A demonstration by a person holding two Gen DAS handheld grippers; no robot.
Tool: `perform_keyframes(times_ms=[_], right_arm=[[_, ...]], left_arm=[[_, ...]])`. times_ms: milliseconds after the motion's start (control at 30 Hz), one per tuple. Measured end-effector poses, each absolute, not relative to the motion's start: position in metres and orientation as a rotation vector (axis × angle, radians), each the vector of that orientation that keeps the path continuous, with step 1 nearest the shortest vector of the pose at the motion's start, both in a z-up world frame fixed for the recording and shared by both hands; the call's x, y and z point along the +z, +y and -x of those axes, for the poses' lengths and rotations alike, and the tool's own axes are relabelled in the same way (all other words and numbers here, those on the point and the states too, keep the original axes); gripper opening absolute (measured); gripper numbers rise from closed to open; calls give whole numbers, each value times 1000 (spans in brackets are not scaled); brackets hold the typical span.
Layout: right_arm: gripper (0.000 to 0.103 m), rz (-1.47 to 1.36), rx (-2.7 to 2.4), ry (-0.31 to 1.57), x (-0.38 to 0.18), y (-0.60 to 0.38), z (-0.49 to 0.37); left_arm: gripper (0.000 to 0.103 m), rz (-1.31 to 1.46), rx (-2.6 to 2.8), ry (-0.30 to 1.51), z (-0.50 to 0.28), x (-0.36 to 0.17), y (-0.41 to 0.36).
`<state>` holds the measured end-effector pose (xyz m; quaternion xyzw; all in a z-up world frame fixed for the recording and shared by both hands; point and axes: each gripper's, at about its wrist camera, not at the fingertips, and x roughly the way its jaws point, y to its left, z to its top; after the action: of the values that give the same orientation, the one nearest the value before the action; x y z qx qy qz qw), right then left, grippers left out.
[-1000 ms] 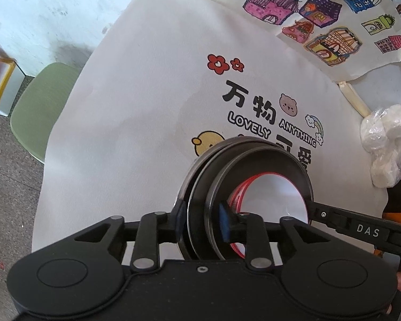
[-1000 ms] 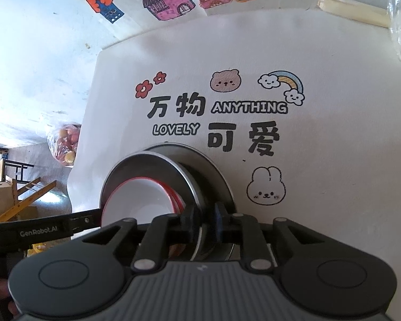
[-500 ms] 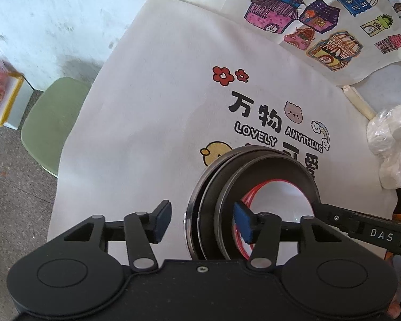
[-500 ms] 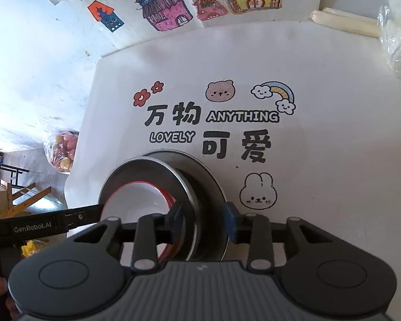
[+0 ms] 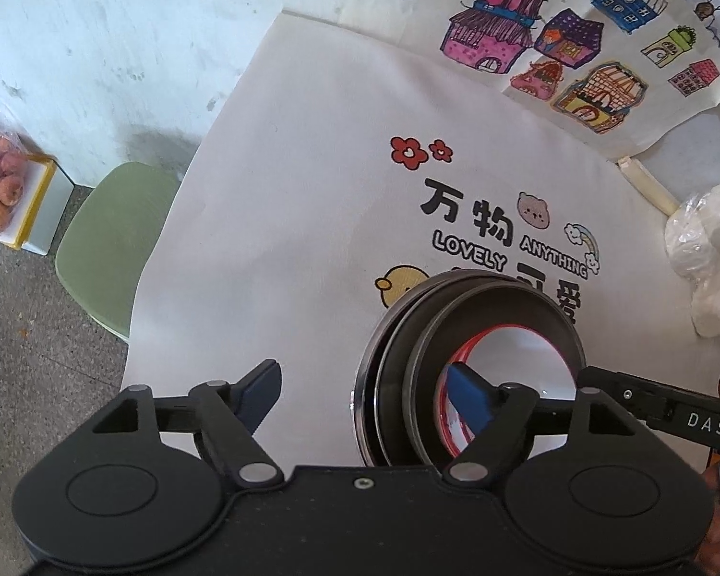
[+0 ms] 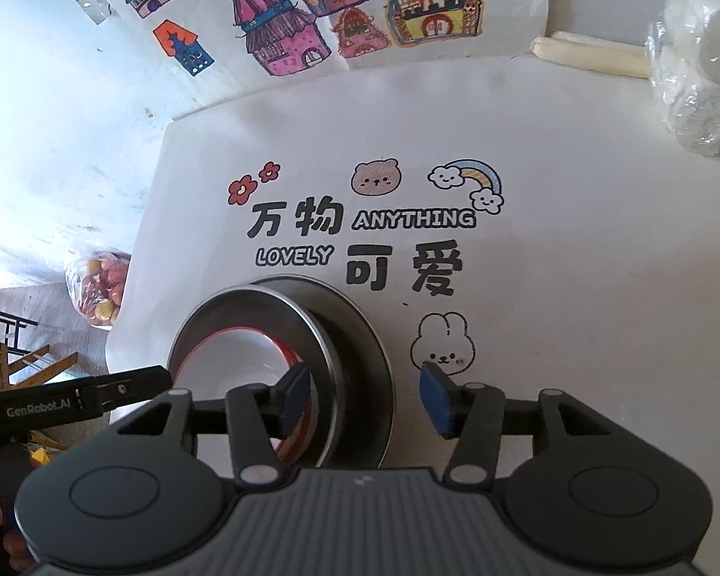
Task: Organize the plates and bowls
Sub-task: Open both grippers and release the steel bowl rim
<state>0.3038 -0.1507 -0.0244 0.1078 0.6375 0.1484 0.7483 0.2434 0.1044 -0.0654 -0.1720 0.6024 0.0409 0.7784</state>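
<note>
From the left wrist view, the stack of dishes (image 5: pixel 470 365) sits near the front edge of the table (image 5: pixel 312 192), dark metal plates nested with a red-rimmed white bowl (image 5: pixel 509 360) on top. The left gripper (image 5: pixel 367 391) straddles the stack's left rim, jaws spread and opening, pads clear; a second ago they pinched that rim.

From the right wrist view, the right gripper (image 6: pixel 365 396) straddles the stack's right rim, jaws apart and widening; earlier they clamped it.
</note>
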Motion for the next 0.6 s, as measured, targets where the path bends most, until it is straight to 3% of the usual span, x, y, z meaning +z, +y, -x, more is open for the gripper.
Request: perform_keyframes(times_ms=[167,300,600], right_arm=[[63,-237,319,1369,-19,-154,-300],[71,-232,318,1346,-14,-156,-296],[89,-237,315,1282,-3,-160,-283]], left_arm=[[81,361,80,1283,-241,-61,102],[93,348,76,1257,-238,-55,101],[101,332,73,1212,-228,-51,100]])
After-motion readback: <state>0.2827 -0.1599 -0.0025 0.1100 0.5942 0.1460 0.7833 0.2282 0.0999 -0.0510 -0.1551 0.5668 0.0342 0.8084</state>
